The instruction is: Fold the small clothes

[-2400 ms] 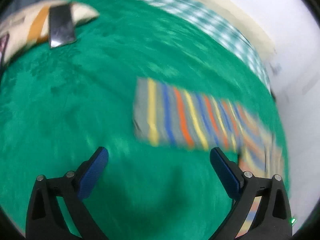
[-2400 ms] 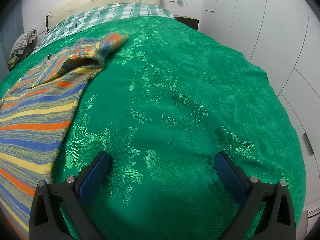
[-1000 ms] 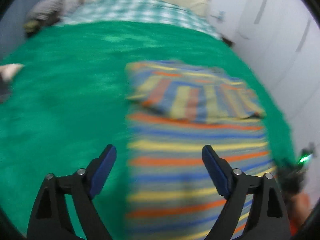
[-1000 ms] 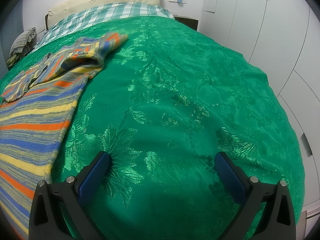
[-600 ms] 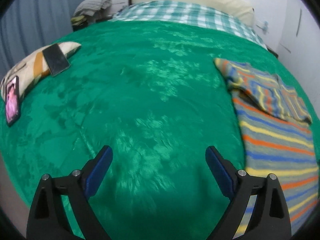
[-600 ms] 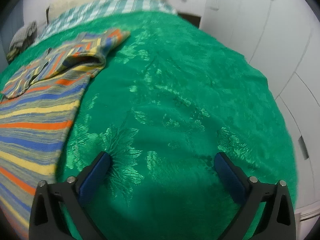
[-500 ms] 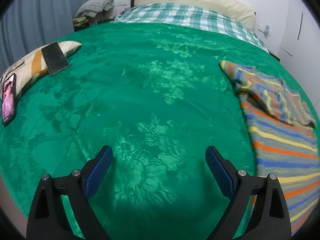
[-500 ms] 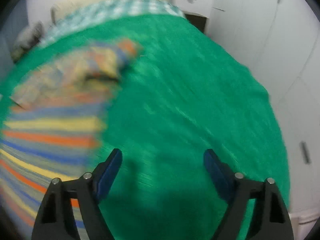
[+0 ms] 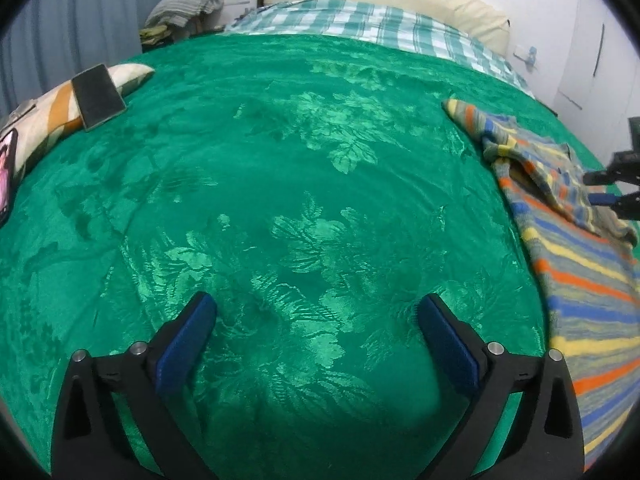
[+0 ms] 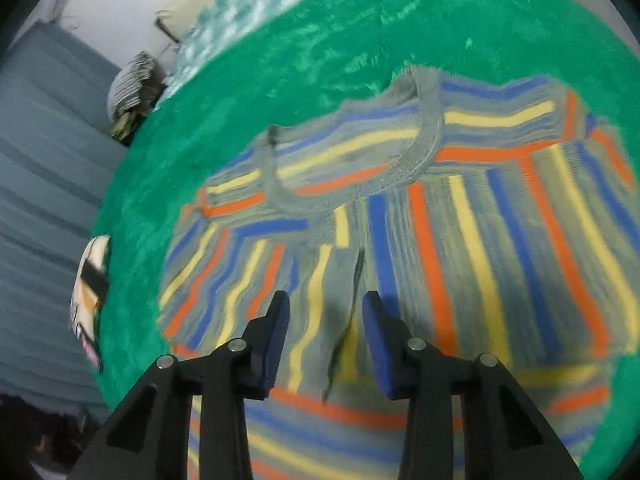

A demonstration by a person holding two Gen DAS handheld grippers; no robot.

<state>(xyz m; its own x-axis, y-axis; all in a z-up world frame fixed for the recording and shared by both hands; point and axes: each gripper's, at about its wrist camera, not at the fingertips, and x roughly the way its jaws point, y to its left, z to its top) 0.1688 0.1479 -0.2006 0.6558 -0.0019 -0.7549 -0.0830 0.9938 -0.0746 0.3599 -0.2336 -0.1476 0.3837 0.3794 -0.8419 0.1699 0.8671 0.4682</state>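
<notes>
Left wrist view: the left hand-held gripper (image 9: 316, 320) hovers spread wide over bare green bedspread (image 9: 280, 184), with the striped sweater (image 9: 568, 240) well off to its right.

Right wrist view, blurred: the right hand-held gripper (image 10: 324, 320), fingers narrowed but parted and empty, sits directly above the sweater's folded sleeves just below the collar (image 10: 404, 168).

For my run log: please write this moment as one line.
left tool: open, over green bedspread | right tool: open, above striped sweater | sweater: both sleeves folded in, nothing gripped
</notes>
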